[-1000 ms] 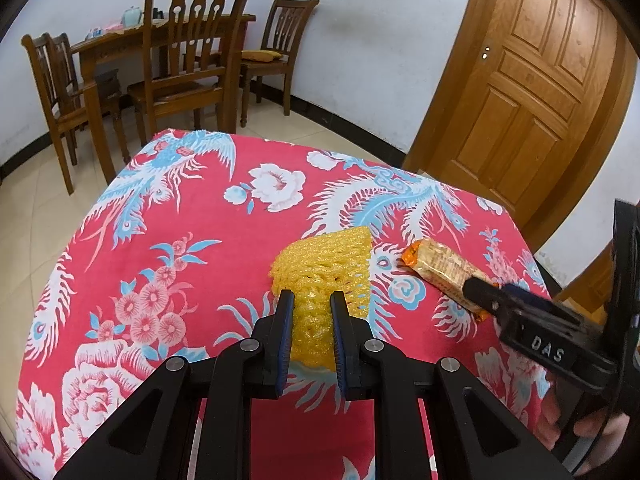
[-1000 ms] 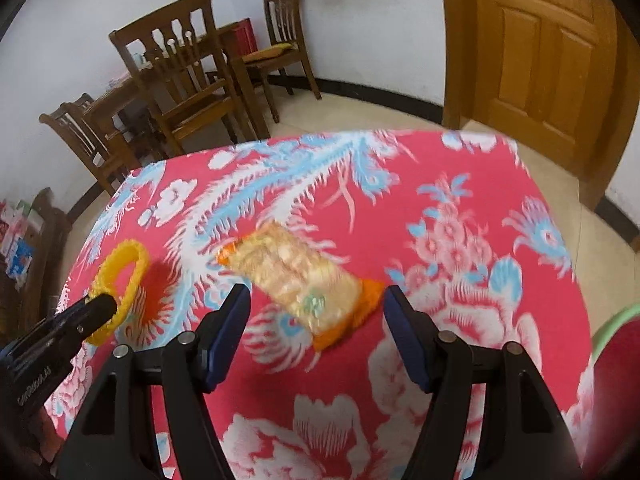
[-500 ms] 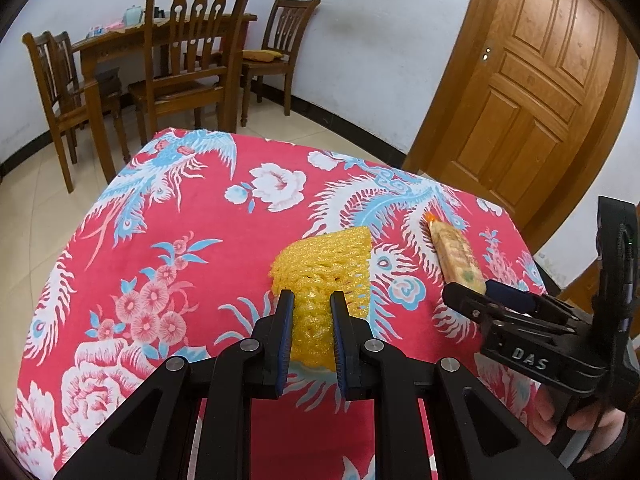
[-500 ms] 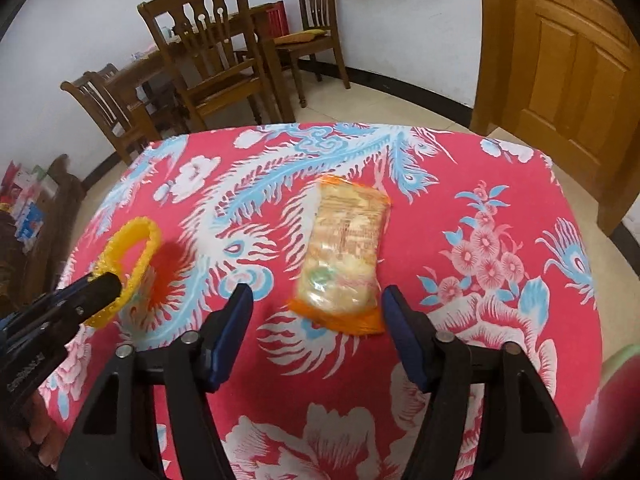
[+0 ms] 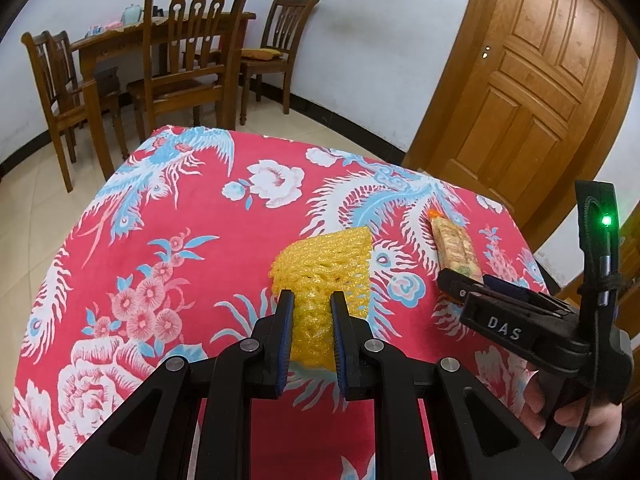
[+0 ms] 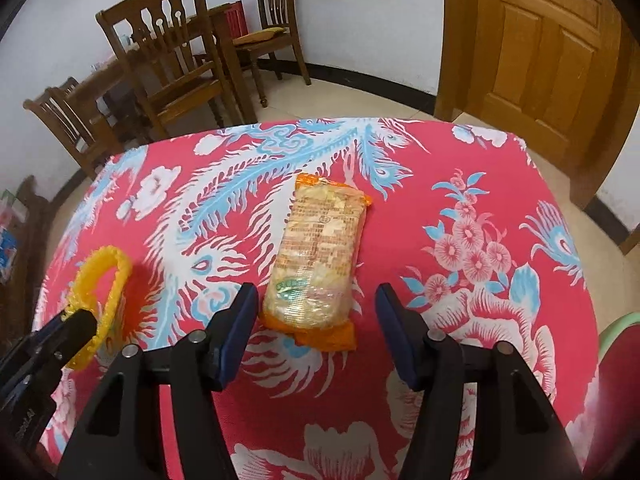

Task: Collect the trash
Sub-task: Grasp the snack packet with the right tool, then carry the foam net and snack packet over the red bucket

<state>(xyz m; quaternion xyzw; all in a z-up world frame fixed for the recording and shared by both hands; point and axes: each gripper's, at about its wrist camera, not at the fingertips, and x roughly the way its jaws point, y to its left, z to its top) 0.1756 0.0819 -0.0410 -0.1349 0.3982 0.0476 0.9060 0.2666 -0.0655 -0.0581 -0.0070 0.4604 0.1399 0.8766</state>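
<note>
Setting: domestic dining room. Evidence: wooden dining table (image 5: 160,36) with carved high-backed chairs (image 5: 192,48) against a white plastered wall, panelled wooden door (image 5: 532,80), beige tiled floor (image 5: 40,208) with dark skirting, and a red phoenix-and-peony tablecloth (image 5: 168,216) covering the near table.

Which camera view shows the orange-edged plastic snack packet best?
The right wrist view: the orange-edged plastic snack packet lies whole between the open right gripper. The left wrist view shows it foreshortened, its near end hidden.
</note>
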